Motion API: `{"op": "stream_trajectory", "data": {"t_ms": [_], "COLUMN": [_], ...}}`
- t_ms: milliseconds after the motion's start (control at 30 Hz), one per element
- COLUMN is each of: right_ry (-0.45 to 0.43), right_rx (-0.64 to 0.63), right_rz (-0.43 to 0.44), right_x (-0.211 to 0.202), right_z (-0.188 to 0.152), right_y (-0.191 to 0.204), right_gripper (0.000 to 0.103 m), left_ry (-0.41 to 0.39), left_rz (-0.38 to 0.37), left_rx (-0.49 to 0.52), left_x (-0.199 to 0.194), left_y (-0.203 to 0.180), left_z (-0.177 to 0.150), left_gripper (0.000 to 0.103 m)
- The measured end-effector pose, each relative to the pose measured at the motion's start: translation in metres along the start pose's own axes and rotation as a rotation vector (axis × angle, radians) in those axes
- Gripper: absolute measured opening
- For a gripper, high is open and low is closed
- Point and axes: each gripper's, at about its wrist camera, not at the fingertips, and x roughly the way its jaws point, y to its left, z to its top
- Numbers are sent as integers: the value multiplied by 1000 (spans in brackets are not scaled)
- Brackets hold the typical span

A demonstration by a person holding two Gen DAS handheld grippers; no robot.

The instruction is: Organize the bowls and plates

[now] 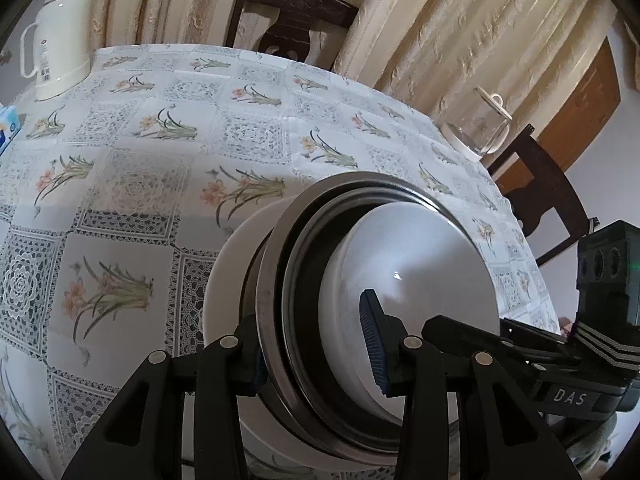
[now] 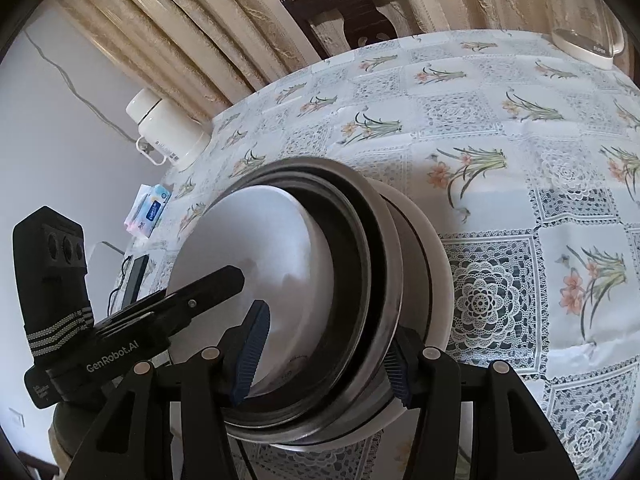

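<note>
Both units clamp one nested stack: the left hand-held gripper [image 1: 320,340] pinches the rims on one side, one pad inside the white bowl [image 1: 416,264] and one outside the steel bowl [image 1: 272,280]; the right hand-held gripper [image 2: 320,356] does likewise opposite, jaws part-closed on the rims. Beneath sits a white plate [image 1: 224,280]; whether it is lifted or resting on the desk [image 1: 120,184] cannot be told. Judged step: carrying the assembled stack. Next move requires level, matched travel. Beyond stand a thermos [image 1: 60,36], a glass kettle [image 1: 480,128] and a chair [image 1: 292,20].
</note>
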Motion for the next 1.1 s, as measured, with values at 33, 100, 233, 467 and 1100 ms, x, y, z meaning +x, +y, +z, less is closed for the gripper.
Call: {"op": "stream_trajectory", "data": {"t_ms": [33, 100, 233, 467, 1100], "right_ry": [0, -8, -76, -120, -223], "right_rx": [2, 7, -15, -48, -132], "right_rz": [1, 4, -17, -54, -160], "right_x": [0, -1, -16, -21, -27], "right_z": [0, 0, 2, -3, -14], "right_y": [0, 0, 2, 4, 7], "right_gripper": [57, 57, 61, 61, 69], "left_ry": [-2, -3, -11, -15, -80], "left_rz": [3, 8, 16, 3, 47], "left_rx": [1, 3, -7, -15, 20], "left_x": [0, -1, -4, -7, -12], "left_y": [0, 0, 2, 2, -8], "left_z": [0, 0, 1, 0, -16], "left_gripper": [40, 40, 45, 50, 55]}}
